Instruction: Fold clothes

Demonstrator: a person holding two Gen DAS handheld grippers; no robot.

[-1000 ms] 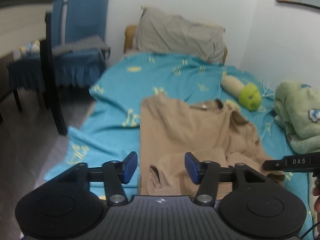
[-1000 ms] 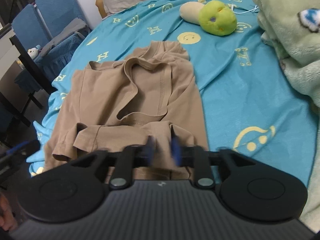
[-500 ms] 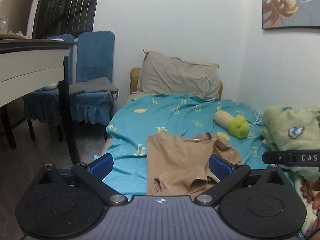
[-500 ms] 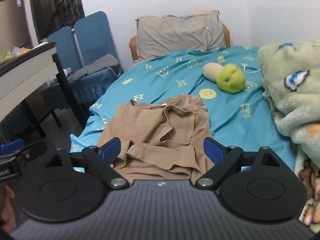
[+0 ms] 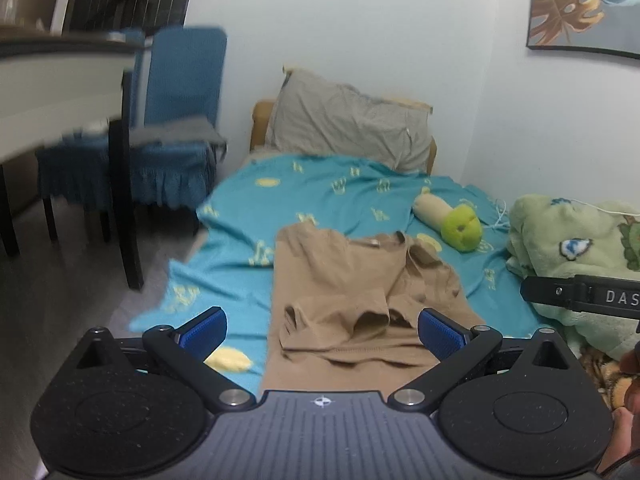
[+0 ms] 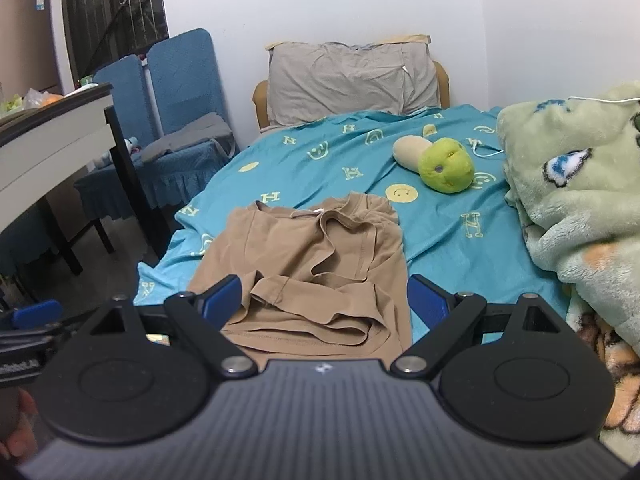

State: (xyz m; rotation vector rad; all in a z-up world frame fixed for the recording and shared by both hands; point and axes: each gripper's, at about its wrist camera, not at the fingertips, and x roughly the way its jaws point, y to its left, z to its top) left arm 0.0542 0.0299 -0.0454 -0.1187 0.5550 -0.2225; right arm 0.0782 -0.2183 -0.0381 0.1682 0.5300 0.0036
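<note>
Two grippers in view, both with fingers spread wide and holding nothing: left gripper (image 5: 322, 330) and right gripper (image 6: 324, 300), each hovering just above the near end of a tan shirt (image 6: 304, 264) and touching no cloth. Shirt lying on the bed (image 6: 448, 236), on the turquoise sheet with yellow faces and letters, collar toward the grey pillow (image 6: 352, 80), hem toward the cameras. Partly folded already, as far as the views allow: both sides turned in toward the middle, one sleeve (image 6: 280, 286) lying crosswise over the lower body, the outline narrow and roughly rectangular, though still rumpled near the collar. Judged step: between two folds, with the side folds in place and the lengthwise fold open. Probably called for next: lowering both grippers to the hem, one at each near corner, closing the fingers on all layers together, then lifting and carrying the hem up toward the collar without letting the sleeve slip out. Care needed with the loose layers at the hem, easy to pinch only the top one. Pose: both grippers held level, side by side, pointing along the bed toward the headboard; a bit of the person's hand (image 5: 628, 408) visible at the right edge of the left view. Green plush toy (image 6: 446, 166) and fleece blanket (image 6: 580, 184) well apart from the shirt, on its right.
</note>
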